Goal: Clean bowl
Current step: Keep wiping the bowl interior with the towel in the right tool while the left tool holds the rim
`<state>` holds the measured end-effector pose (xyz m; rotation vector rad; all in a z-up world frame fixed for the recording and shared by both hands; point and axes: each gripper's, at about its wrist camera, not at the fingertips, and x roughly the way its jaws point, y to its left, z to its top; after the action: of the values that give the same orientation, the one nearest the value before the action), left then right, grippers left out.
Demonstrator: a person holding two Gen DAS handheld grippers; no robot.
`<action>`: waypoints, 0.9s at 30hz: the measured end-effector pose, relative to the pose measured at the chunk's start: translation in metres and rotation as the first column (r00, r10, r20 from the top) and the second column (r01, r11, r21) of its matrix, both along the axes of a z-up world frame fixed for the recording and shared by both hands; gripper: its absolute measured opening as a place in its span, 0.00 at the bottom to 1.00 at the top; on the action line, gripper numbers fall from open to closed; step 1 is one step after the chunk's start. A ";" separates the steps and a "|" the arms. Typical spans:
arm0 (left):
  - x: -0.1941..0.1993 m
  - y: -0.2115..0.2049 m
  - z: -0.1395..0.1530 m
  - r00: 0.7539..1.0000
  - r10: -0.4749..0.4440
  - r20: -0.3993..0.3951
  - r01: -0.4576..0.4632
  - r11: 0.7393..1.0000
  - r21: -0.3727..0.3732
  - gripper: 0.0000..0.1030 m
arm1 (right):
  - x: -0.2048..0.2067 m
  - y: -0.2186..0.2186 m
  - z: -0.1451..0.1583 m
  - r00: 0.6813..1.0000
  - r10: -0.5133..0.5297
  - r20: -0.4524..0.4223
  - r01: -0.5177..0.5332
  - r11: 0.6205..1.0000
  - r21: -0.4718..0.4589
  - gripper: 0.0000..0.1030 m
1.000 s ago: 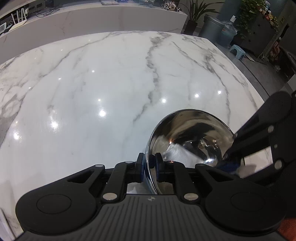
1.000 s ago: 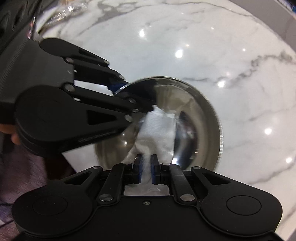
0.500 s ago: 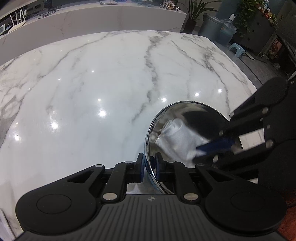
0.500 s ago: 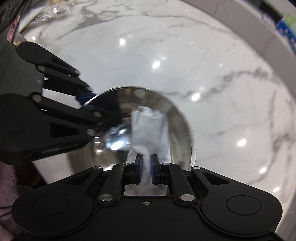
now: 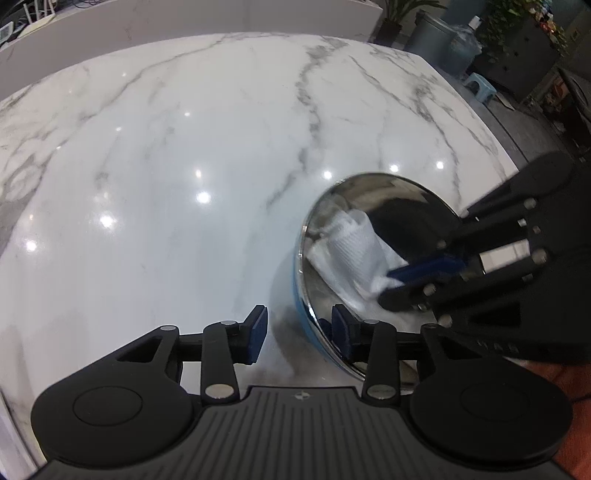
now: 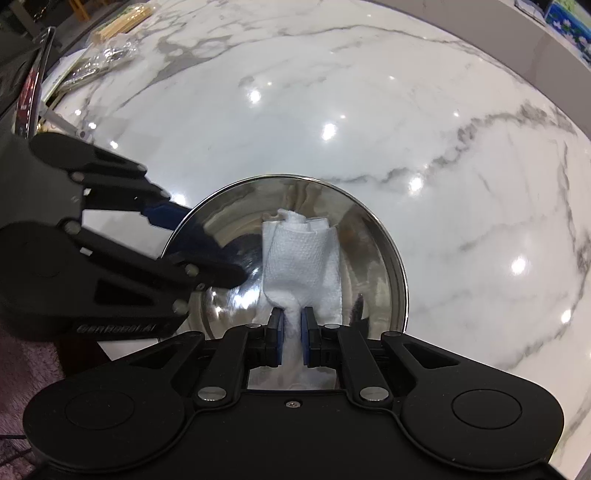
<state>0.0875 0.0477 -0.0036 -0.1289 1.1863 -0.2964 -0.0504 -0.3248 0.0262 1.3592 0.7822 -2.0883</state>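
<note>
Since the earlier frames our left gripper (image 5: 295,334) has let go of the rim of the steel bowl (image 5: 400,192): its jaws have just been opening, and the blue pads now stand apart with the near edge of the bowl between them, neither pad pressing on it as far as we can see. The bowl itself has a mirror-bright inside and a blue outer wall, and it sits on the white marble countertop (image 5: 184,147) near the counter's right-hand edge in the left wrist view; it looks tipped toward our left gripper, though the fisheye bend makes us unsure of that. Our right gripper (image 6: 291,328) is clamped shut on a folded white paper towel (image 6: 299,258), the pads pinching its lower end while the rest of the sheet lies up across the inner wall of the bowl toward the far rim. In the left wrist view we see the same towel (image 5: 354,243) pressed against the left inner side of the bowl, with the right gripper (image 5: 424,271) reaching in from the right. In the right wrist view the left gripper (image 6: 192,236) comes in from the left, one blue pad outside the rim and its other finger inside the bowl. A potted plant (image 5: 399,11) and a grey bin (image 5: 430,31) stand beyond the counter.
</note>
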 end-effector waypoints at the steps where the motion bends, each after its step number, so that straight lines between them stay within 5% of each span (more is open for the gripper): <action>1: -0.001 -0.001 0.001 1.000 -0.005 0.003 0.005 1.000 0.002 0.35 | 0.000 0.000 -0.001 1.000 -0.001 0.001 0.001 1.000 -0.002 0.07; 8: 0.002 -0.001 0.003 0.999 -0.005 0.038 0.005 1.000 0.001 0.13 | 0.002 0.002 -0.002 1.000 -0.015 0.009 0.015 1.000 -0.014 0.07; 17: 0.007 -0.004 0.005 0.997 0.027 0.075 -0.030 0.999 0.032 0.12 | 0.004 0.002 -0.003 0.985 -0.009 0.172 0.035 0.988 -0.149 0.08; 27: 0.005 -0.003 0.005 0.997 0.015 0.080 -0.018 0.999 0.033 0.12 | 0.009 -0.009 -0.004 0.994 0.014 0.113 -0.015 1.000 0.008 0.07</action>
<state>0.0929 0.0446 0.0013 -0.0965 1.1097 -0.2646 -0.0412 -0.3336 0.0221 1.4578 0.7531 -1.9799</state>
